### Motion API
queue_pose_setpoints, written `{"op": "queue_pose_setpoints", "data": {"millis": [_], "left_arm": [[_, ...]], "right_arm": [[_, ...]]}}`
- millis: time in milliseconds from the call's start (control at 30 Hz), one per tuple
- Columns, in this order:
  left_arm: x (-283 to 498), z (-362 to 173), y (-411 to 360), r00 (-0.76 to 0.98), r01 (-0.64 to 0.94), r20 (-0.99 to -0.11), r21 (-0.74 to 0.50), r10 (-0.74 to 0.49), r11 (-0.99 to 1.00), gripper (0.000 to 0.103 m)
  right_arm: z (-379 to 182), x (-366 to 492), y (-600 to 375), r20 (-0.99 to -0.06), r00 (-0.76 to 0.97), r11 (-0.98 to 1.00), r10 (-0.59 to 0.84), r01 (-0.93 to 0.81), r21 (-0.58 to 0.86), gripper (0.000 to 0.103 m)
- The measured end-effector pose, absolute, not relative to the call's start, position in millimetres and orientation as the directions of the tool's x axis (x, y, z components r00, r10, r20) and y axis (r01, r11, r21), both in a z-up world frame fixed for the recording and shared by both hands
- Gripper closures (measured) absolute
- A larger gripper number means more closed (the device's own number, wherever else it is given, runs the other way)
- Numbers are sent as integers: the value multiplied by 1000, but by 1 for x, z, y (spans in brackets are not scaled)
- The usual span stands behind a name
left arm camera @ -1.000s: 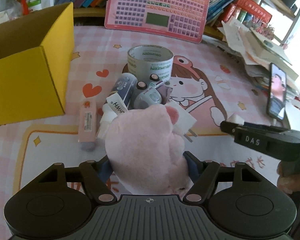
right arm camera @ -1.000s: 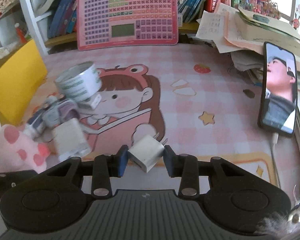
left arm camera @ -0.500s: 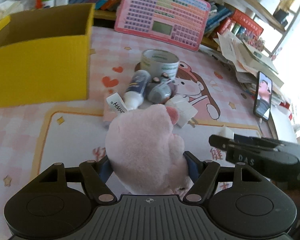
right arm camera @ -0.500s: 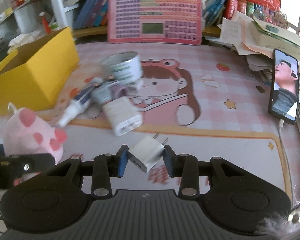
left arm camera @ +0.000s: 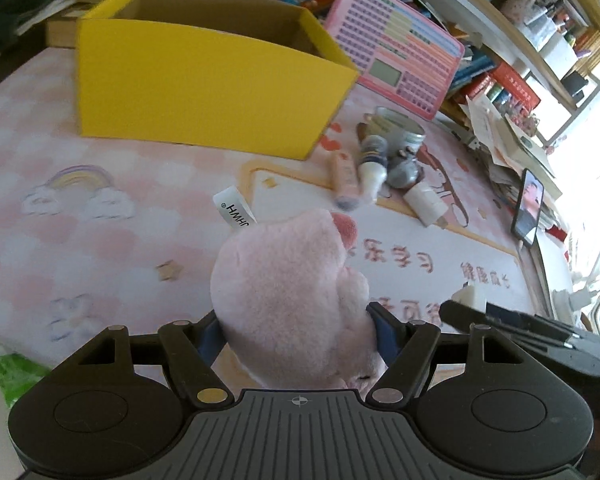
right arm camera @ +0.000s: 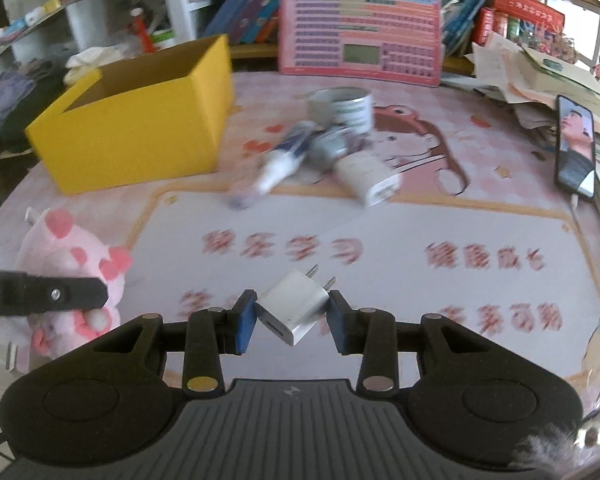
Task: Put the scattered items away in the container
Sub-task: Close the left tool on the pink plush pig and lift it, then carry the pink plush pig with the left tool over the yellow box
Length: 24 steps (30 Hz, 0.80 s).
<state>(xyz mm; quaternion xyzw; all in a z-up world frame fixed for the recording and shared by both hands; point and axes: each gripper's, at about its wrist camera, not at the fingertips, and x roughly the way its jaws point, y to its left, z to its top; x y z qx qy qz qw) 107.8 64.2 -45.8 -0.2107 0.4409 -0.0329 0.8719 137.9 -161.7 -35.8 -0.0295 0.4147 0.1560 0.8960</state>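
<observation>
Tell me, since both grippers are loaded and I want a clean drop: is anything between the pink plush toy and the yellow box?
Nothing visible. Bare mat lies between the pink plush toy in the left gripper and the yellow box, whose top is open.

Far across your pink cartoon-printed table mat (right arm camera: 380,224) a pink plastic keyboard toy (right arm camera: 362,32) leans against rows of books (right arm camera: 244,16), while at the right a lit black phone (right arm camera: 576,146) lies beside heaped papers (right arm camera: 540,76).

one yellow box (right arm camera: 140,136), two white chargers (right arm camera: 294,306) (right arm camera: 368,180) — one plush pig (left arm camera: 292,304)
</observation>
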Motion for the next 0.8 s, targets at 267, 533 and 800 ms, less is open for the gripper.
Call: {"op": "queue_pose_setpoints", "data": {"millis": [267,533,800], "left_arm": [[78,-40,102,632,-98,-738,-381,-238,919,30],[59,-31,125,668,-54,-722,-288,-180,956,29],[51,-29,147,683,-59,-713,-271,-159,961,29]], "right_arm": [[-34,96,-114,-742,609,941,280,-328,86,67],[-29,75,-74,-733,601,913,318,-402,66,67],[-26,73,-43,-730,593,889,339,-456,42,67]]}}
